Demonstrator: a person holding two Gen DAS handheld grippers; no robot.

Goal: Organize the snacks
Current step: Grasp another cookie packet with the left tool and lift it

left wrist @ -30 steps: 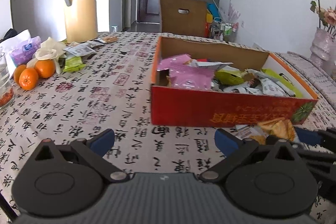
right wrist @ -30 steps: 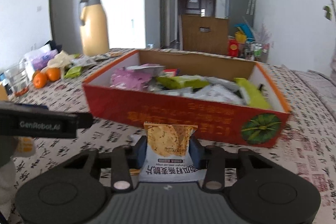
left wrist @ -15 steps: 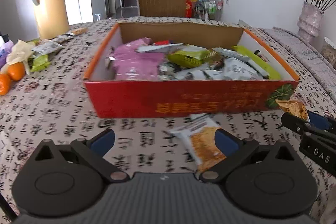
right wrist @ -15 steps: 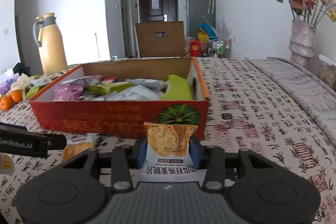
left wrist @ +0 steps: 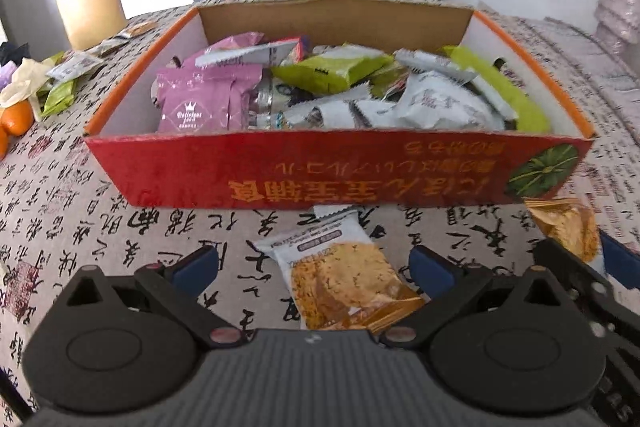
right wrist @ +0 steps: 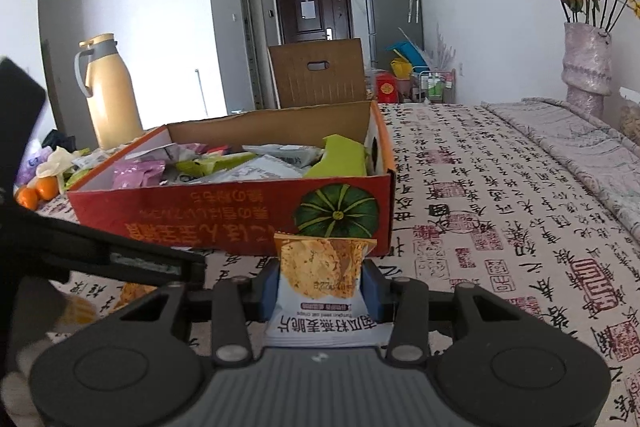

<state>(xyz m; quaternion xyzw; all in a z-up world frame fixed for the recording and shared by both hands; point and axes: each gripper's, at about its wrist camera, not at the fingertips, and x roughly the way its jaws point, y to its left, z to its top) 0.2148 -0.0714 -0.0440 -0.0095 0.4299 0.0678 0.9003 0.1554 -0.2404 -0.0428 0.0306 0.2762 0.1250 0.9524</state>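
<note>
Snack packets: two oat-crisp packets are outside the box. One, the loose crisp packet (left wrist: pixel 344 279), lies flat on the tablecloth (left wrist: pixel 80 211) just in front of the red snack box (left wrist: pixel 320 171). The other, the held crisp packet (right wrist: pixel 322 287), is off the cloth in the right gripper.
Left gripper (left wrist: pixel 314 267): jaws wide apart, one on each side of the loose crisp packet, pads clear of it; nothing gripped.
Right gripper (right wrist: pixel 320 287): clamped on the held crisp packet across its lower half, with the top seal standing free above the pads.
Snack box contents: already heaped with pink, green and white wrappers (left wrist: pixel 332 91), close to rim height on the right side.
Risk, left pick: the loose crisp packet lies flat and askew between the jaws. Closing on it may skid it along the cloth or pinch only a corner, and a fold of cloth could be caught with it.
Risk, crowding: the two grippers work near each other. The right one sits at the right edge of the left wrist view, so a sideways reach could knock them together.
Risk, drop-in: a packet released low at the near wall may catch the rim or slide off the heap.
Hidden: the near end of the loose crisp packet runs under the left gripper body.
Hard to read: a blurred orange patch (right wrist: pixel 132 293) at lower left of the right wrist view is possibly the loose crisp packet. Dark gear covers that side.
</note>
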